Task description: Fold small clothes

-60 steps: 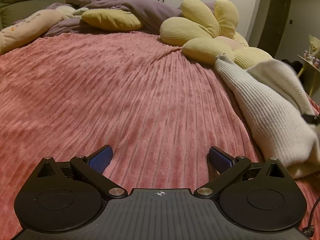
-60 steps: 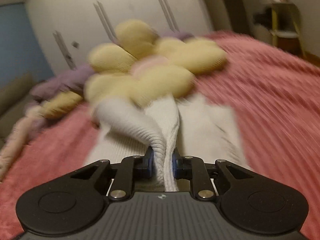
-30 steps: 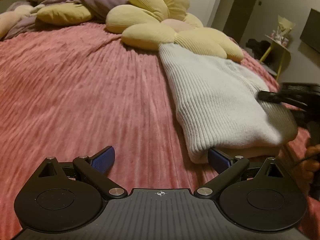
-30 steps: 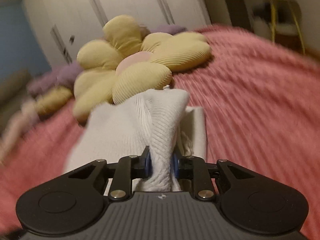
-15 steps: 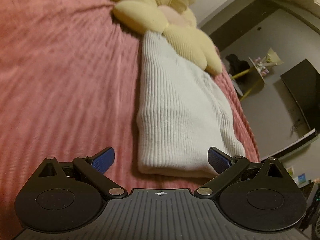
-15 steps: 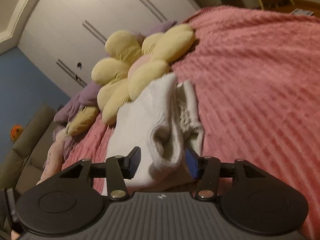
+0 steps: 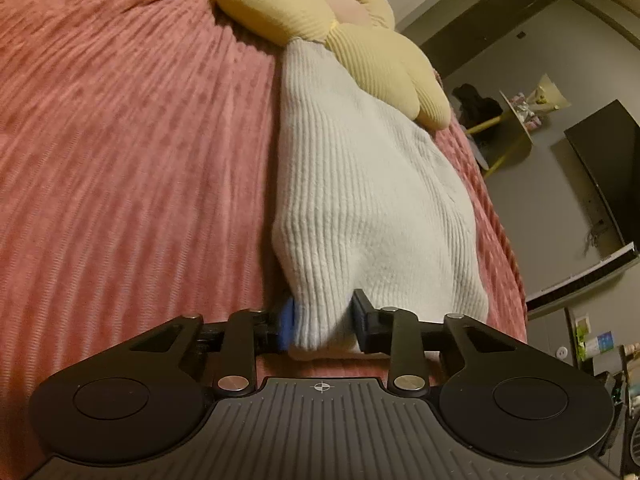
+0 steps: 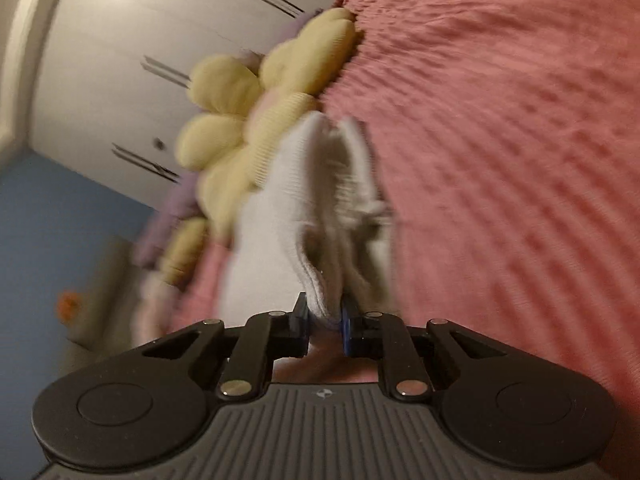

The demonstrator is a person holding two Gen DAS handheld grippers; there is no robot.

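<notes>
The white ribbed knit sweater [image 7: 360, 184] lies on the pink bedspread [image 7: 120, 140], its far end touching the flower cushion [image 7: 348, 36] at 12 o'clock. Left gripper [image 7: 322, 322] and right gripper [image 8: 325, 318] each pinch its near edge; lifting both corners evenly should keep the fold square.

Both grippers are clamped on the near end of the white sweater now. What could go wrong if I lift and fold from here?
The left gripper pinches only a small bunch of the white sweater at its near edge, so the knit may slip out under load. The sweater's far end touches the yellow flower pillow, which could drag along. The right gripper holds several bunched layers, so the fold may come out uneven.
</notes>
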